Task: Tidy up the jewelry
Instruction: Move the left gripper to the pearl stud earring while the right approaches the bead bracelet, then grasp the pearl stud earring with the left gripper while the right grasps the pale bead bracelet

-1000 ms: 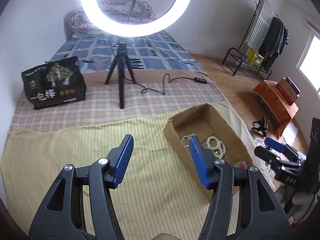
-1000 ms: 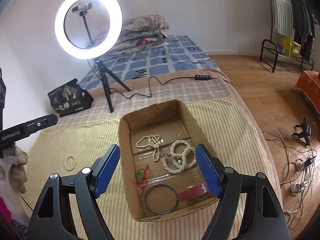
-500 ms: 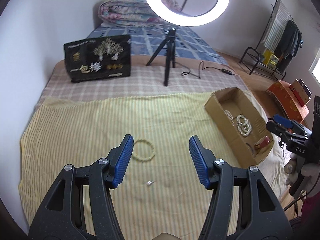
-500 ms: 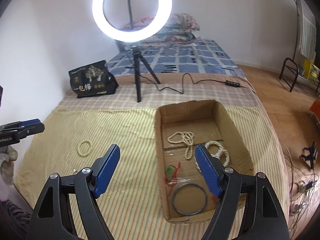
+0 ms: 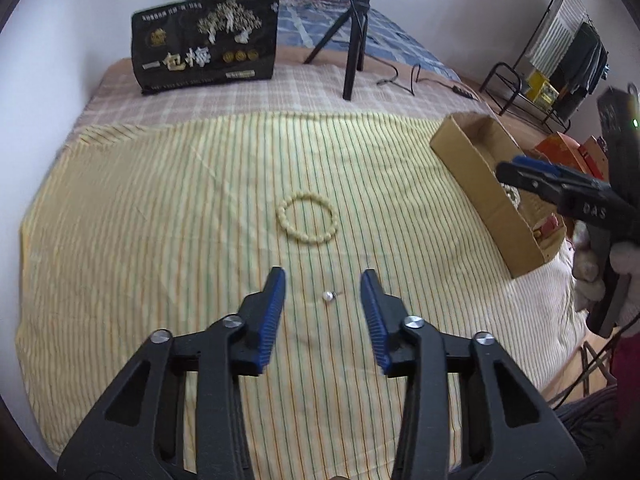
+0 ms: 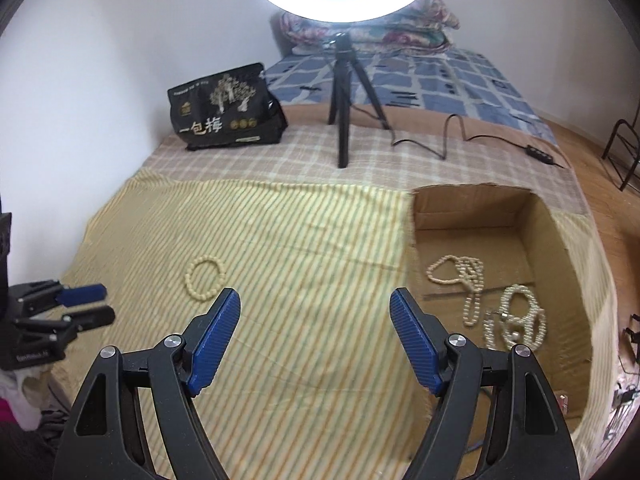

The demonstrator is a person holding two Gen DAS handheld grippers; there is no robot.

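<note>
A small pearl stud earring (image 5: 329, 296) lies on the yellow striped cloth (image 5: 160, 220), between the blue pads of my left gripper (image 5: 323, 280). Its jaws are closing and do not touch the stud. Just beyond lies a cream bead bracelet (image 5: 307, 220), also seen in the right wrist view (image 6: 205, 280). My right gripper (image 6: 316, 304) hovers open and empty over the cloth, left of the cardboard box (image 6: 540, 236). In the box lie a bead necklace (image 6: 460, 276) and a pearl necklace (image 6: 516, 320). The right gripper (image 5: 520, 168) also shows at the left view's right edge.
A ring light on a black tripod (image 6: 344, 100) stands on the checked blanket behind the cloth, its cable (image 6: 452, 136) trailing right. A black printed bag (image 6: 224, 112) sits at the back left. Folded quilts (image 6: 400, 24) lie by the wall. A clothes rack (image 5: 560, 52) stands on the floor.
Both grippers swung left and dropped toward the cloth. The left gripper's jaws narrowed and now frame the stud earring; the box slid to the right in both views.
</note>
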